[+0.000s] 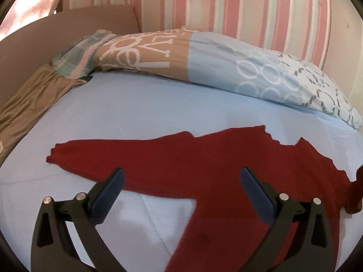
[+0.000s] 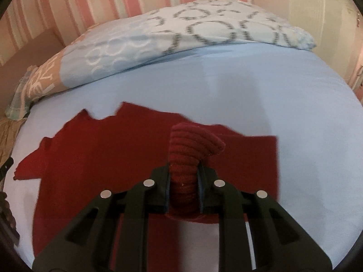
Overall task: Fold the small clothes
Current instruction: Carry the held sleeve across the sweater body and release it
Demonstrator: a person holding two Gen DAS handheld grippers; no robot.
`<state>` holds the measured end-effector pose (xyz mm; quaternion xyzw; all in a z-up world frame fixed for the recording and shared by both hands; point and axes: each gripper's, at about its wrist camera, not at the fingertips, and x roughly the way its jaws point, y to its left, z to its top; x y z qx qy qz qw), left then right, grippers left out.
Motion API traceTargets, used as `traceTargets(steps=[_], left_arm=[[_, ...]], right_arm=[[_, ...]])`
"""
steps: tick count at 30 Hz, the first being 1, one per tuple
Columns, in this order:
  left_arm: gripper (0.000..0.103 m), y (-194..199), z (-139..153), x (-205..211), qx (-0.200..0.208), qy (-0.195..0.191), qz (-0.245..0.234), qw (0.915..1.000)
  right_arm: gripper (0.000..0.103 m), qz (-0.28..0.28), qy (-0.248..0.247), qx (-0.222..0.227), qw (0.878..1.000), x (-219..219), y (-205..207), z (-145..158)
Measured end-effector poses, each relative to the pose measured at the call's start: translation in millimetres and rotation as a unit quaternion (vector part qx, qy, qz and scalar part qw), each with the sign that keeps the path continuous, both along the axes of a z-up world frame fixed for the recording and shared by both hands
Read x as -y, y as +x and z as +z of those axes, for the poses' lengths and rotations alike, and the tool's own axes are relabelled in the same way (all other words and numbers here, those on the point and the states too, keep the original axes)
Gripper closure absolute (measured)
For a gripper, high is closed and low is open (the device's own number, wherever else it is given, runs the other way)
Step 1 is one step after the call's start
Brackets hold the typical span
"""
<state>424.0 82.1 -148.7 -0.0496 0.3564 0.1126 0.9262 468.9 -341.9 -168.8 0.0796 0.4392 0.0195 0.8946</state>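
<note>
A dark red knit sweater (image 1: 181, 158) lies spread flat on the light blue bed sheet (image 1: 136, 113), one sleeve stretched out to the left. My left gripper (image 1: 181, 181) is open and empty, hovering just above that sleeve and the sweater's body. In the right wrist view the sweater (image 2: 102, 149) fills the middle. My right gripper (image 2: 183, 181) is shut on the ribbed cuff (image 2: 188, 145) of the other sleeve, which stands up between the fingers, lifted over the sweater's body.
A patterned blue, tan and white duvet (image 1: 226, 63) is bunched along the far side of the bed, against a pink striped wall (image 1: 226, 4). A brown bedskirt and headboard (image 1: 34, 95) lie at the left edge. The sheet also shows in the right wrist view (image 2: 226, 79).
</note>
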Motion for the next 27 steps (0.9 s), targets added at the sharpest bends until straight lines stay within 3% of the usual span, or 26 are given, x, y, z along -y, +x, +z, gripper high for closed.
traceTargets(steps=[6, 17, 25, 27], left_arm=[[0.001, -4, 4, -11, 0.002, 0.008, -0.006, 0.9999], [0.001, -14, 3, -63, -0.001, -0.034, 0.029, 0.9990], [0.001, -18, 4, -71, 0.000, -0.031, 0.036, 0.9988], [0.002, -17, 3, -70, -0.002, -0.030, 0.036, 0.9989]], right_arm=[[0.085, 0.054, 0.004, -0.002, 0.999, -94, 34, -9], [0.085, 0.118, 0.013, -0.023, 0.993, -234, 68, -51], [0.084, 0.136, 0.010, -0.029, 0.990, -287, 81, -64], [0.077, 0.141, 0.011, -0.038, 0.989, -292, 84, -68]])
